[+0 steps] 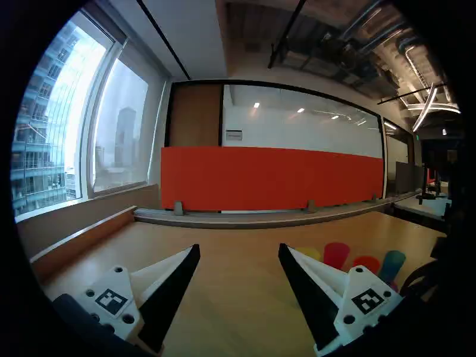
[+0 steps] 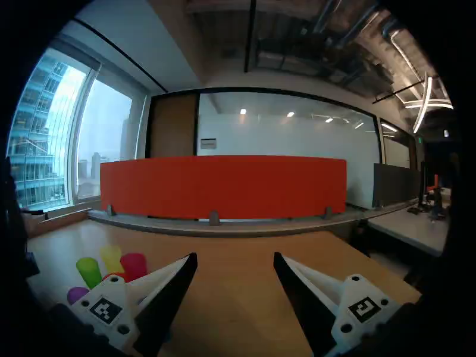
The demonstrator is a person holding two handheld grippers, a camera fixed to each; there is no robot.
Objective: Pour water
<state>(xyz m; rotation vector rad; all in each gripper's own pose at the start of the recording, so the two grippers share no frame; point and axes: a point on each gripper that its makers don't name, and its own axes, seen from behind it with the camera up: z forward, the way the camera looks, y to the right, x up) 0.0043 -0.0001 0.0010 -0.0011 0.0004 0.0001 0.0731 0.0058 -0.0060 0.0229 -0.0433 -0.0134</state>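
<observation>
— Left gripper [image 1: 238, 250]?
— Spread wide, fingers well apart, clamped on nothing. Pointed straight at the orange partition [image 1: 268, 178], with bare wooden table [image 1: 238, 226] in the gap.

— And the coloured cups [image 1: 336, 254]?
— Bunched together on the table, on the near side of the orange partition and well short of it. Seen in the left gripper view just past the right-hand finger [image 1: 297, 279], off to its outer side and not in the gap. Pink cup, red cup [image 1: 366, 263] and teal cup [image 1: 392, 263] standing upright; yellow cup [image 1: 309, 253] half hidden behind the fingertip. Touching no part of the gripper.

— Right gripper [image 2: 234, 257]?
— Equally wide open, holding nothing. Also faced toward the orange partition [image 2: 220, 184].

— Cups from there?
— Same bunch [image 2: 134, 265], in the right gripper view outside the left-hand finger [image 2: 172, 285], again on the near side of the partition. Green cup [image 2: 89, 272] and purple cup [image 2: 77, 293] nearest, yellow and pink a little closer to the partition. Partly covered by the white finger mount; clear of the fingertips.

— Anything in the cups?
— Cannot tell from either view.
</observation>
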